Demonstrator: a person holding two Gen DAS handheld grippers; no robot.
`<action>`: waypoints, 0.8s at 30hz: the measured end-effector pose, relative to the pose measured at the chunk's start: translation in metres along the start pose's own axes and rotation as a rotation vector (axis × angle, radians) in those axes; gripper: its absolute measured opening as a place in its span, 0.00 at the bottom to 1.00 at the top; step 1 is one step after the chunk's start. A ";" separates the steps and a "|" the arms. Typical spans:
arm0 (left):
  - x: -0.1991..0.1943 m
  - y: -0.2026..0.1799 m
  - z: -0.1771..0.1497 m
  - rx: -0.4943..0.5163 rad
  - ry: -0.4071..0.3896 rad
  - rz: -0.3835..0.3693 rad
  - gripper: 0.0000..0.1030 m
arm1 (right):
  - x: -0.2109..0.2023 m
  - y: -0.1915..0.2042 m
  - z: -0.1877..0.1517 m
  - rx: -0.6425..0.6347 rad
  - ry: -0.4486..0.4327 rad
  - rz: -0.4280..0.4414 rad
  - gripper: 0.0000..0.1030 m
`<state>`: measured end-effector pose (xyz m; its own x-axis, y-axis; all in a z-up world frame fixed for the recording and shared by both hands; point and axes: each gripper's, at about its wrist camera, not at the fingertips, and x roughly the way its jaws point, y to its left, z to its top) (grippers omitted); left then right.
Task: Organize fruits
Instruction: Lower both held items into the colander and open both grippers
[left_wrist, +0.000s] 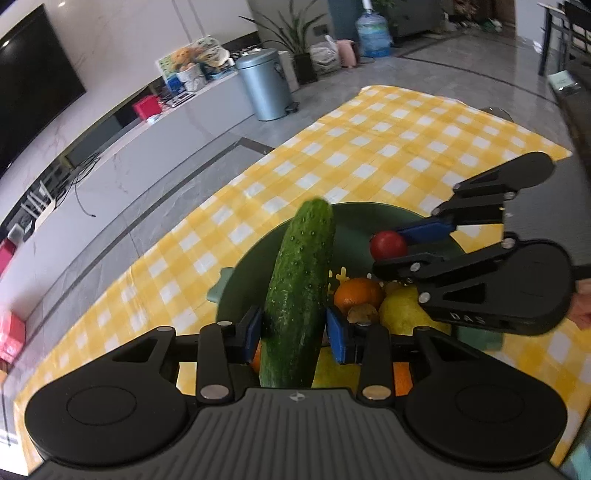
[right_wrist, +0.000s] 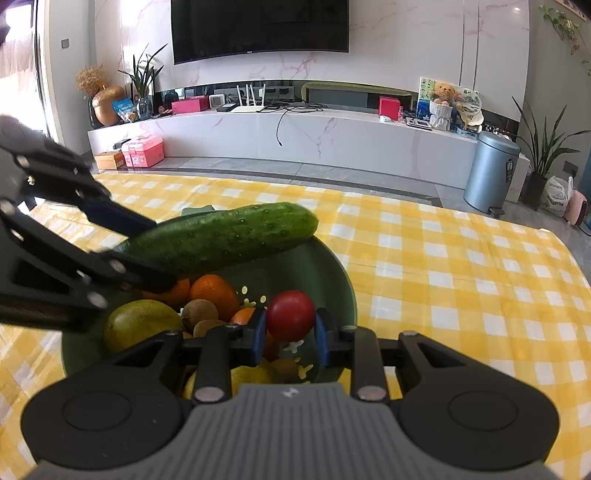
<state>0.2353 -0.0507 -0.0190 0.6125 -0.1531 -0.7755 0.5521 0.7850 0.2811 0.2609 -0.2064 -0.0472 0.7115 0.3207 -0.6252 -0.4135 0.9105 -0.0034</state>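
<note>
My left gripper (left_wrist: 294, 332) is shut on a green cucumber (left_wrist: 299, 288) and holds it above a green bowl (left_wrist: 255, 258). The cucumber also shows in the right wrist view (right_wrist: 229, 236), held by the left gripper (right_wrist: 147, 254). My right gripper (right_wrist: 290, 332) is shut on a small red tomato (right_wrist: 290, 314) over the bowl (right_wrist: 332, 273); it also shows in the left wrist view (left_wrist: 399, 243) with the tomato (left_wrist: 388, 244). In the bowl lie oranges (right_wrist: 214, 295), a yellow-green fruit (right_wrist: 140, 323), and small brown fruits (right_wrist: 199, 314).
The bowl stands on a table with a yellow-and-white checked cloth (right_wrist: 461, 280). Beyond the table are a grey floor, a blue-grey bin (right_wrist: 489, 173), a white TV bench (right_wrist: 295, 136) and potted plants.
</note>
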 end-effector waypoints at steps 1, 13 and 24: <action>-0.002 0.000 0.001 0.011 0.005 -0.004 0.41 | 0.000 0.000 0.000 -0.001 0.000 -0.001 0.23; 0.014 -0.003 -0.006 -0.011 0.038 -0.028 0.40 | 0.002 0.000 0.000 -0.006 -0.004 -0.005 0.24; 0.013 -0.007 -0.011 -0.034 0.019 -0.018 0.46 | 0.001 0.001 -0.003 -0.011 -0.013 -0.007 0.25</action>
<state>0.2330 -0.0519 -0.0368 0.5915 -0.1562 -0.7910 0.5432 0.8022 0.2478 0.2594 -0.2058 -0.0507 0.7216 0.3173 -0.6153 -0.4141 0.9101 -0.0163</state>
